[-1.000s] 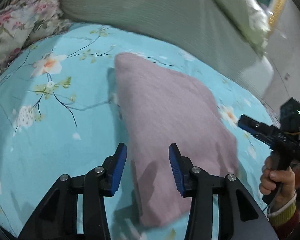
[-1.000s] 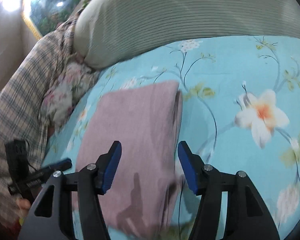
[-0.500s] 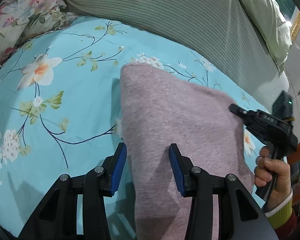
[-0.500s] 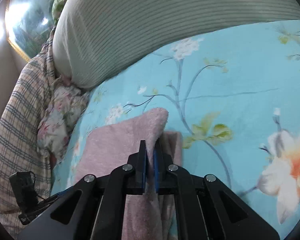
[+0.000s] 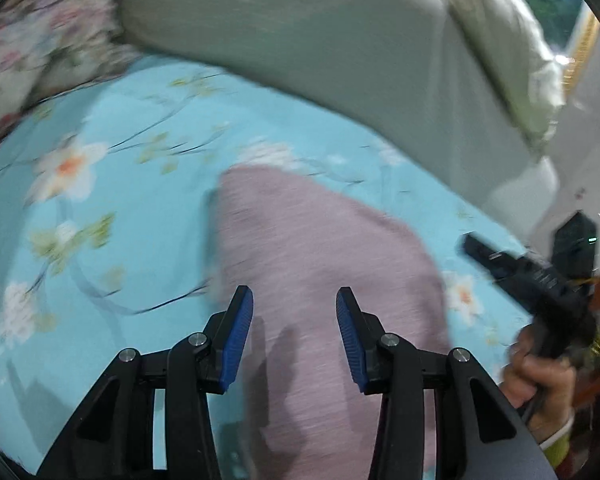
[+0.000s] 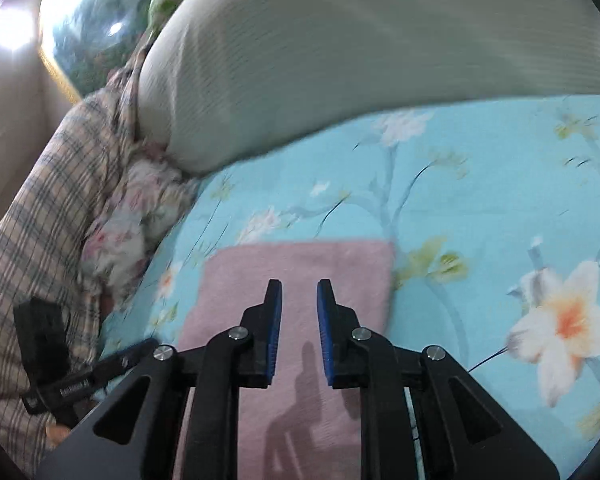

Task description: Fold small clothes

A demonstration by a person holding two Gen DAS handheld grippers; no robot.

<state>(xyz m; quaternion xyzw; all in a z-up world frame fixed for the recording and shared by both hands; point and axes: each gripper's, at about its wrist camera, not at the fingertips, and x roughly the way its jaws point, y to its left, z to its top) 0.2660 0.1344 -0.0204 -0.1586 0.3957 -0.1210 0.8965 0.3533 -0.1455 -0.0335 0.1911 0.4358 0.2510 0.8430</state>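
With the soft mauve knitted cloth point(image 6: 300, 264) folded at lower centre, both tools hung empty — left gripper point(image 5: 295, 334) spread, right gripper point(image 6: 299, 330) just reopening narrowly; next, smoothing or another fold.

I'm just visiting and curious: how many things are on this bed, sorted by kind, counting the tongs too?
Pink folded cloth: 1
Grey-green striped pillow: 1
Flowered cushion: 1
Checked blanket: 1
Turquoise flowered sheet: 1
Tongs, both open: left tongs, right tongs: 2
Total: 7
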